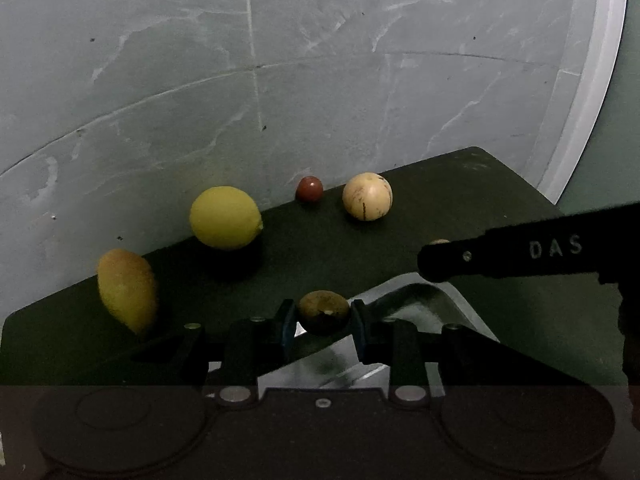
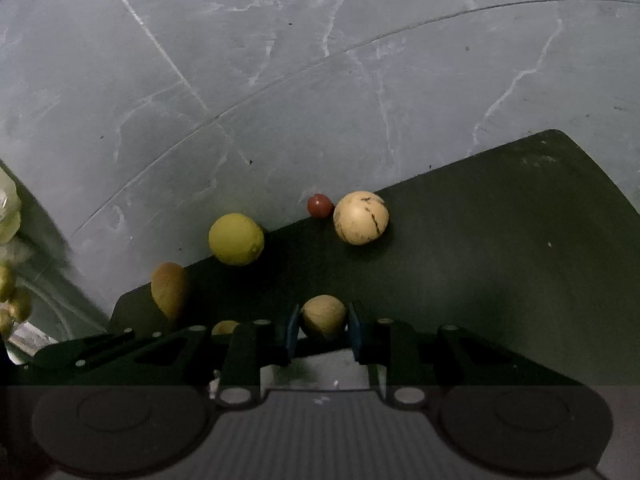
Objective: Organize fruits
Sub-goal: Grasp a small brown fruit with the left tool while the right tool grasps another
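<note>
Left tongs (image 1: 323,322) sit closed down on a small, dull brown-green round fruit (image 1: 323,312), its skin matte with a pale nick low on the front; I can see both blue pads pressed against its sides. Right tongs (image 2: 323,326) likewise pinch a small tan ball-shaped fruit (image 2: 323,316), smooth and slightly speckled, held between the two blue pads. Beneath both lies a dark green bench (image 1: 460,200) with a flat, matte top and rounded corners, set over a grey marbled floor (image 1: 160,60) veined with white. On the bench I see a plump yellow lemon (image 1: 225,217) with a fine dimpled rind and a small nipple at one end, an elongated yellow-orange mango (image 1: 127,290) near the left corner, a cream sphere (image 1: 367,197) marked with thin dark cracks, and just beside it a little glossy reddish-brown ball (image 1: 309,189) at the far edge. A shiny metal tray (image 1: 420,296) with a curved, reflective rim shows just behind the left tongs. From the right, the other tool's black finger (image 1: 500,258) reaches in, stamped with pale letters. At the far left of the right wrist view, a cluster of pale green grapes (image 2: 8,280) hangs blurred.
</note>
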Demonstrator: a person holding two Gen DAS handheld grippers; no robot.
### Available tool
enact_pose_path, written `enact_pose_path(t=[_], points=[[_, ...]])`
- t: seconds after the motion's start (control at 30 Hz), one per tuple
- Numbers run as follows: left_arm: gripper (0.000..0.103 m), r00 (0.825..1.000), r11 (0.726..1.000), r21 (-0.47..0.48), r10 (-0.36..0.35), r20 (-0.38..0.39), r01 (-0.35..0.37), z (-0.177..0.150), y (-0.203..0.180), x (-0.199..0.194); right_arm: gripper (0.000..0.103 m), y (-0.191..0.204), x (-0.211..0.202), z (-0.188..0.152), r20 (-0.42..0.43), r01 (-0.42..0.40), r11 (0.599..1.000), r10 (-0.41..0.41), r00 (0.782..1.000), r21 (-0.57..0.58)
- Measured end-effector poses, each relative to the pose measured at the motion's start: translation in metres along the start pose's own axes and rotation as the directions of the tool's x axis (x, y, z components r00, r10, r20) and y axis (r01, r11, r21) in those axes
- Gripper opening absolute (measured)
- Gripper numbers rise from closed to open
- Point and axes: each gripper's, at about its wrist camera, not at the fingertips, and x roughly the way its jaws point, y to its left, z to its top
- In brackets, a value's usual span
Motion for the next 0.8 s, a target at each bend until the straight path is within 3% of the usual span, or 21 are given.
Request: enact_pose_path(t=[0.8], points=[[0.031,0.996,0.996,-0.001,-0.089,-0.009,0.089,-0.047,0.024,-0.046,0.029,0.058,-0.033,-0.074,-0.018,0.072,0.995,-0.074,0.997,-0.075]])
